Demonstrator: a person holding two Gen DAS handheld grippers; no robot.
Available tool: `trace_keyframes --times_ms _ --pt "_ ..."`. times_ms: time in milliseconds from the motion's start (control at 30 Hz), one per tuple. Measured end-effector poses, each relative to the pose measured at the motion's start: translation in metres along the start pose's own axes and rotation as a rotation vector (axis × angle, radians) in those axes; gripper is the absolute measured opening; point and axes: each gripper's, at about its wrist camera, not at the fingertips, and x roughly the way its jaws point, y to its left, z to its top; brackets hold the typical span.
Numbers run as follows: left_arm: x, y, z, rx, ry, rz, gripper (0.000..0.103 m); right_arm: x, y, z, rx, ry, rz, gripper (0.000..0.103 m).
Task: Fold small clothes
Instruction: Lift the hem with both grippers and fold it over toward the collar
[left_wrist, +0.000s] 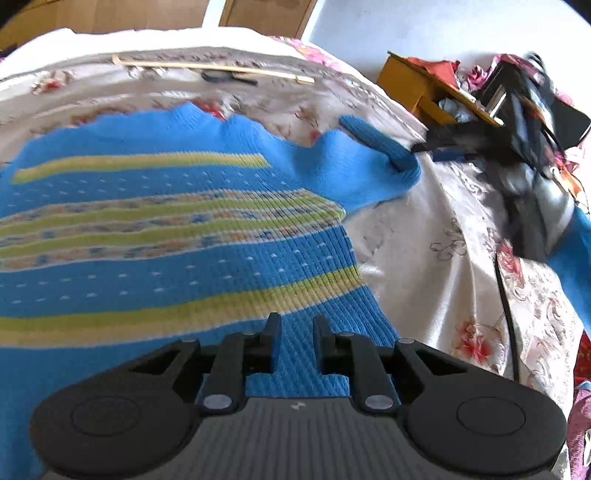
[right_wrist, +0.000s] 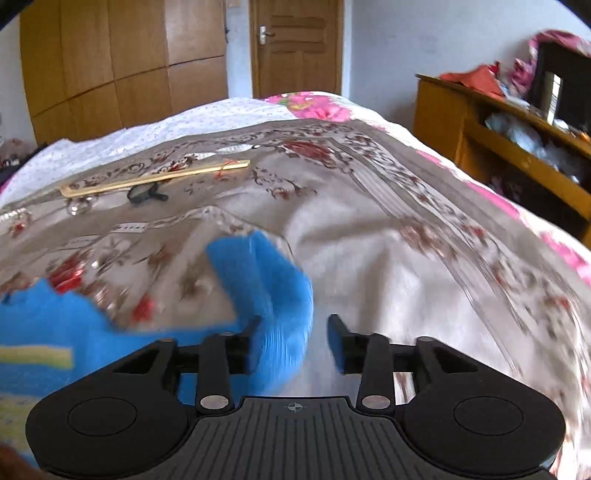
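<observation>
The left gripper (left_wrist: 295, 345) hangs over the hem end of a small blue knitted sweater with yellow-green stripes (left_wrist: 166, 229), its jaws a little apart with only knit showing under the gap, nothing pinched. The right gripper (right_wrist: 293, 341) stands wider apart; the blue ribbed sleeve (right_wrist: 269, 291) lies bunched against its left finger, but the pads do not press on it.

The sweater lies spread flat on a cream bedspread with red flowers (right_wrist: 369, 258), one sleeve reaching out sideways. Farther off lie a long pale wooden stick (right_wrist: 155, 177) and a small black object (right_wrist: 146, 194), which I cannot identify.

This looks like an early fold, with the sleeve let go. Next the sleeve needs laying across the body, then regripping an edge cleanly.
</observation>
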Motion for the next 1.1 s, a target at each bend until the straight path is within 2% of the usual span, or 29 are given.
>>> trace_keyframes --times_ms 133,200,233,267,367,433,533,633,733,833,967,1100 --pt "0.010 0.004 -0.001 -0.013 0.013 -0.026 0.030 0.030 0.011 0.009 -0.036 0.036 0.014 0.045" --pt "0.010 0.006 -0.003 -0.012 0.012 -0.034 0.031 0.042 0.018 0.010 -0.057 0.059 -0.002 0.040" --pt "0.008 0.009 -0.005 -0.014 0.011 -0.036 0.031 0.048 0.021 0.010 -0.062 0.085 -0.009 0.034" --pt "0.007 0.011 -0.005 -0.020 0.009 -0.040 0.031 0.050 0.023 0.009 -0.065 0.103 -0.010 0.019" --pt "-0.006 0.018 -0.006 -0.037 -0.014 -0.045 0.032 0.036 0.029 0.011 -0.060 0.089 -0.007 0.011" --pt "-0.018 0.025 -0.006 -0.043 -0.043 -0.039 0.034 0.019 0.033 0.019 -0.024 0.053 0.012 0.011" --pt "-0.038 0.038 -0.008 -0.056 -0.097 -0.012 0.037 -0.022 0.055 0.036 0.040 -0.038 0.147 0.011" --pt "-0.057 0.057 -0.013 -0.090 -0.143 0.024 0.038 -0.064 0.102 0.039 0.009 -0.120 0.301 0.010" --pt "-0.071 0.079 -0.023 -0.157 -0.174 0.054 0.039 -0.093 0.175 0.018 -0.126 -0.137 0.473 0.010" --pt "-0.078 0.100 -0.034 -0.212 -0.190 0.090 0.040 -0.091 0.239 -0.022 -0.268 -0.084 0.571 0.010" --pt "-0.076 0.116 -0.045 -0.223 -0.194 0.137 0.040 -0.053 0.297 -0.083 -0.404 0.073 0.541 0.010" --pt "-0.078 0.128 -0.047 -0.246 -0.207 0.095 0.040 -0.052 0.312 -0.101 -0.466 0.058 0.504 0.012"
